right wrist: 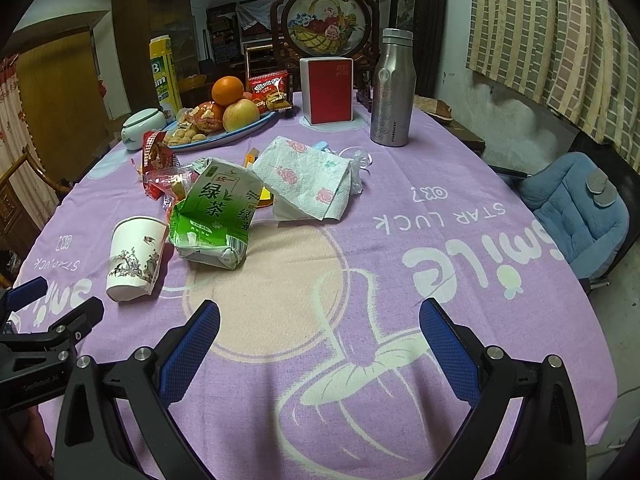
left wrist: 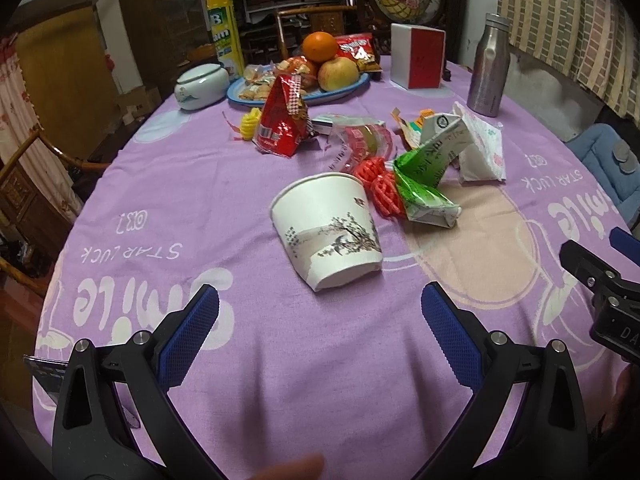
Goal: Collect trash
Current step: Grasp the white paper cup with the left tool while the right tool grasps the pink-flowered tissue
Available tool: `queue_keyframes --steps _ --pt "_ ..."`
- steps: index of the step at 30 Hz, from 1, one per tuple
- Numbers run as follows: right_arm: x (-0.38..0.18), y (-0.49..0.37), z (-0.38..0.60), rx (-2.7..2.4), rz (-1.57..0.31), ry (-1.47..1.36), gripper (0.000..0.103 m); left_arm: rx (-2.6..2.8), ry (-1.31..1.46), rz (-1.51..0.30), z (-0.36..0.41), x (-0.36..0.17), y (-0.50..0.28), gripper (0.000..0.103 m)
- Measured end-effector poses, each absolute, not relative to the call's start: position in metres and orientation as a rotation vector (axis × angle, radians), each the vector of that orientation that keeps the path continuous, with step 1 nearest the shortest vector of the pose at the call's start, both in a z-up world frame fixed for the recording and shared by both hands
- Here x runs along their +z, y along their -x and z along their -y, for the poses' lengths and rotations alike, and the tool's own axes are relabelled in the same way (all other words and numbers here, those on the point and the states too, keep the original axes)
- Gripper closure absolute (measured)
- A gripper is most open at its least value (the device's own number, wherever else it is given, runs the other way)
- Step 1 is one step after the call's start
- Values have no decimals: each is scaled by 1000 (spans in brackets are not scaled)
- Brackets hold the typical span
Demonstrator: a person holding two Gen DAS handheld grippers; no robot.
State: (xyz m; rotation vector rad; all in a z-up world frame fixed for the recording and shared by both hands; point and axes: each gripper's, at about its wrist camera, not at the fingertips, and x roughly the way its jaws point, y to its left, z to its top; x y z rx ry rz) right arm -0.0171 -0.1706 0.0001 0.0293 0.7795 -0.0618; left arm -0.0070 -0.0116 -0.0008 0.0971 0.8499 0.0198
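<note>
A white paper cup (left wrist: 328, 228) lies on its side on the purple tablecloth, just ahead of my left gripper (left wrist: 320, 312), which is open and empty. Beyond it lie a crushed green tea carton (left wrist: 424, 176), orange-red net pieces (left wrist: 380, 184), a folded tissue (left wrist: 480, 148), clear wrappers (left wrist: 360, 140) and a red snack bag (left wrist: 284, 120). In the right wrist view my right gripper (right wrist: 320, 324) is open and empty, with the carton (right wrist: 216, 216) and cup (right wrist: 136, 256) ahead to its left and the tissue (right wrist: 308, 180) farther ahead.
At the back stand a blue fruit plate (left wrist: 352, 88), a white lidded jar (left wrist: 200, 86), a yellow box (left wrist: 224, 28), a red-and-white box (right wrist: 328, 90) and a steel bottle (right wrist: 392, 88). A blue-cushioned chair (right wrist: 572, 216) stands by the table's right edge.
</note>
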Motion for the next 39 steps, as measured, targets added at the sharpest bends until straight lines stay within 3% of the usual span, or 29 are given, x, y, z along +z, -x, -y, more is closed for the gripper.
queue_keyframes --steps 6,17,29,39 --pt "-1 17 173 -63 -779 -36 5 -176 -10 -1015 6 -20 -1 6" --pt "-7 15 186 -62 -791 -64 5 -128 10 -941 -10 -8 -21 6" --pt "-11 13 209 -68 -792 -131 5 5 93 -1160 -20 -40 -94 6" --pt "-11 12 213 -50 -789 -145 5 44 -3 -1214 0 -49 -109 6"
